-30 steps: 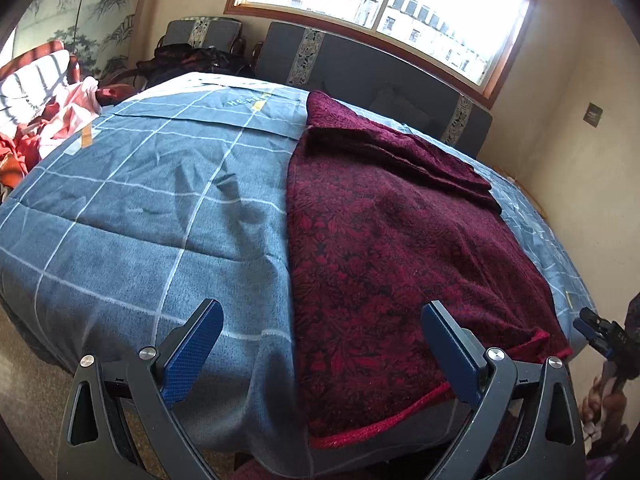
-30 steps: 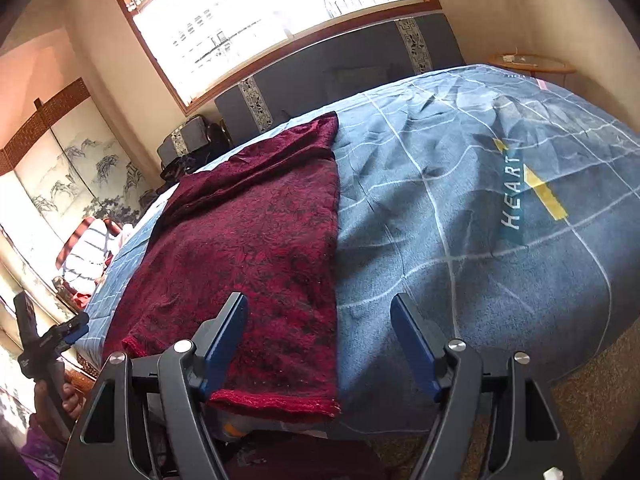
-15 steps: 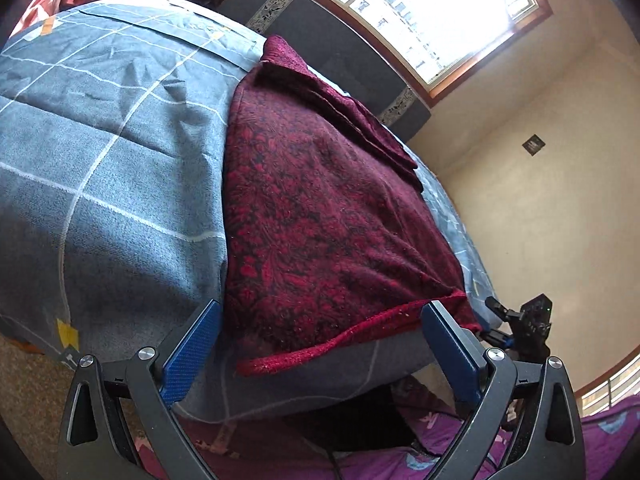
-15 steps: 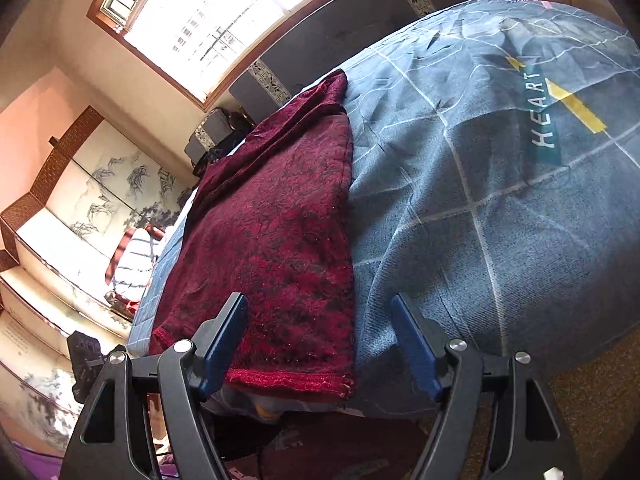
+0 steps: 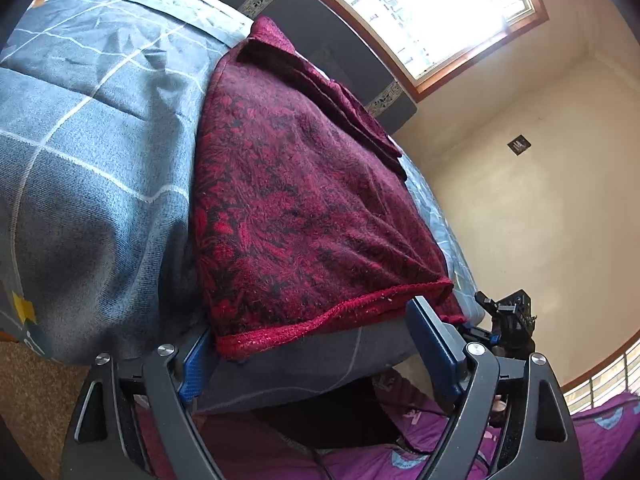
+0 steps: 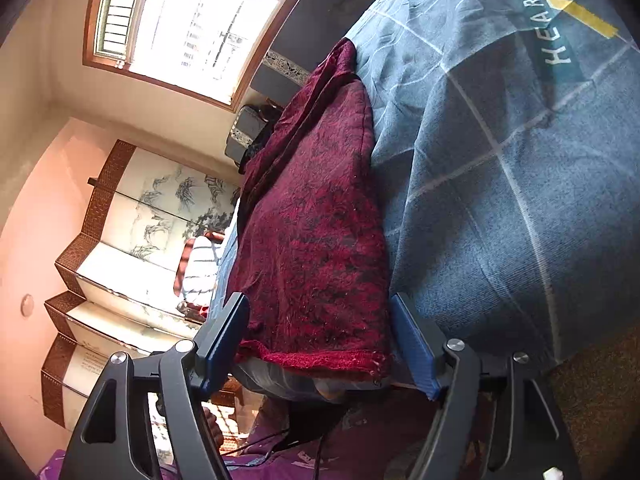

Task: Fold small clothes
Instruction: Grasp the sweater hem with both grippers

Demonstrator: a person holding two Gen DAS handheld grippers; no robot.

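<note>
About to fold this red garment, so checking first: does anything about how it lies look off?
Nothing looks damaged. The red garment lies flat on the blue bedspread, but its hem overhangs the near edge of the bed.

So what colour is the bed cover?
Blue with thin white lines on the bed cover, clearest from the right wrist.

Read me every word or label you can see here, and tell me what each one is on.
"HEART": white letters on a teal band printed on the blue bedspread, beside a yellow stripe.
Dark wall plate: any marking is too small to read.
Folding screen: small writing near its lower panel, too blurred to read.
</note>
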